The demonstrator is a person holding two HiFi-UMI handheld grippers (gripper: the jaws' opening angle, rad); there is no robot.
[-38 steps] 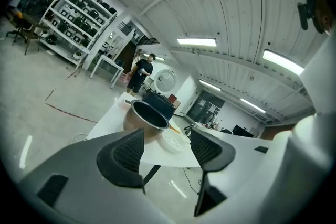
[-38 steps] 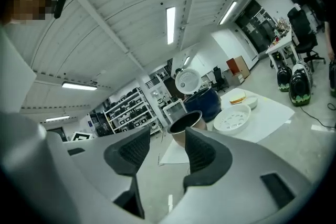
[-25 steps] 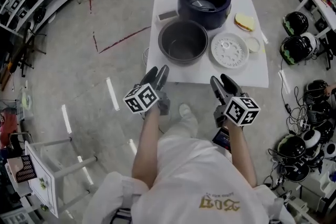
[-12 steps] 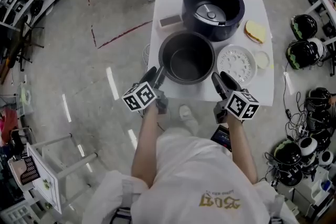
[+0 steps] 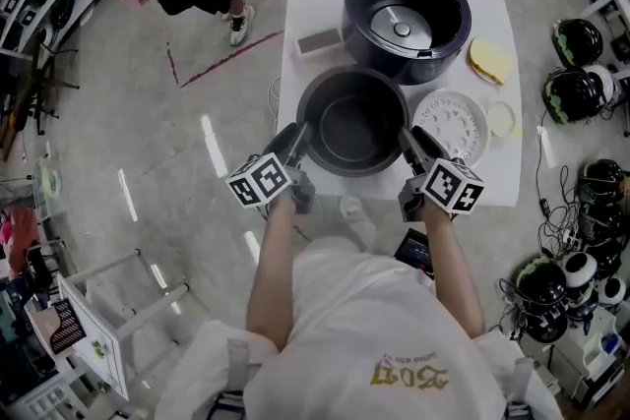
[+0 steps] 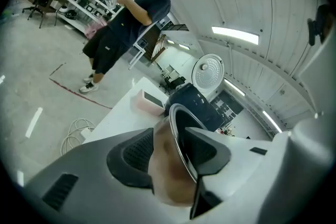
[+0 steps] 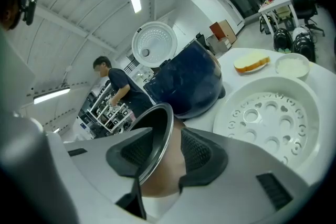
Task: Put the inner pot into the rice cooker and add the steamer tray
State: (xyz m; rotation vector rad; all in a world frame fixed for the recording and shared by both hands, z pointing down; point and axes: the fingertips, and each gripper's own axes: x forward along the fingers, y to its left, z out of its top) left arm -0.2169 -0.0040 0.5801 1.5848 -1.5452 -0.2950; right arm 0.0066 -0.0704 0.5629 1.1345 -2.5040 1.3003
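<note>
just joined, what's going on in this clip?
A person with a gripper in each hand is going for the inner pot on the white table. The left gripper straddles the pot's left rim and the right gripper its right rim. Both sets of jaws have just been closing around the rim but don't look clamped yet. The pot sits in front of the open rice cooker. The steamer tray lies untouched beside it.

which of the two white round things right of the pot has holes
The steamer tray, the larger one next to the inner pot; the small dish beyond it is plain.
</note>
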